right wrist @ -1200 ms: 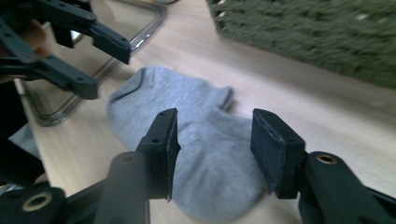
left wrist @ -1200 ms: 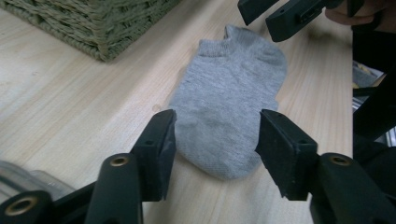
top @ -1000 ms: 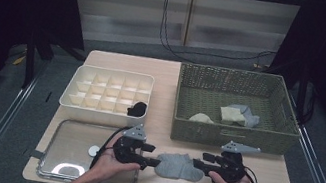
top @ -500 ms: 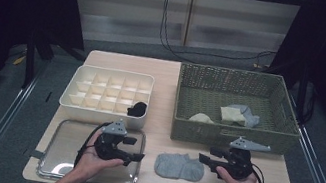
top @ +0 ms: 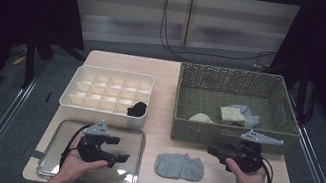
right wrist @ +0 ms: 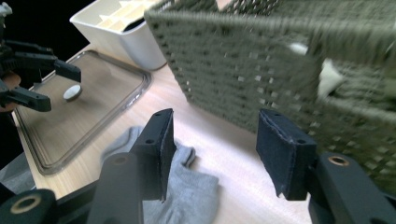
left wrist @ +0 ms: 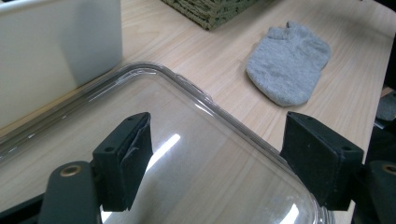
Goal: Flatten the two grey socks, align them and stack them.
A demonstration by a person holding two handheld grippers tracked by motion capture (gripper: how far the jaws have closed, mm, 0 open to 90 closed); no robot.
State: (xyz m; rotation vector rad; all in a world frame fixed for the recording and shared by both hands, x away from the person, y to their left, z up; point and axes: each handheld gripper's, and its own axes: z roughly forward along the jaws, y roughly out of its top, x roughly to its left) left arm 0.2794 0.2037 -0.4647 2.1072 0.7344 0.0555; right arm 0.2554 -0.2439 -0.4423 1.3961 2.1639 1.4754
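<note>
Containers: the white divided box [top: 109,93] stands far left on the tabletop [top: 158,136] and holds one dark item [top: 137,109] in its near right compartment. The woven basket [top: 234,109] at far right holds a pale folded piece [top: 231,115], a grey piece [top: 247,115] and a cream piece [top: 202,118]. The clear tray [top: 130,167] lies near left, just in front of the box, with a small round disc [right wrist: 72,92] on it.

Edges and room: bare tabletop separates the tray's right edge from the grey sock [top: 180,166]. The basket's near wall stands close behind your right gripper [top: 214,150], and the sock lies near the tabletop's near edge.

Task item: the grey sock lies flat and folded, between your two hands, touched by neither gripper. It is soft knit, rounded at one end.

Grippers: your left gripper [top: 121,157] hovers over the tray, its fingers [left wrist: 126,158] spread apart after opening just now, nothing between them. Your right gripper sits right of the sock, fingers [right wrist: 156,149] parted but having just narrowed, gripping nothing.
</note>
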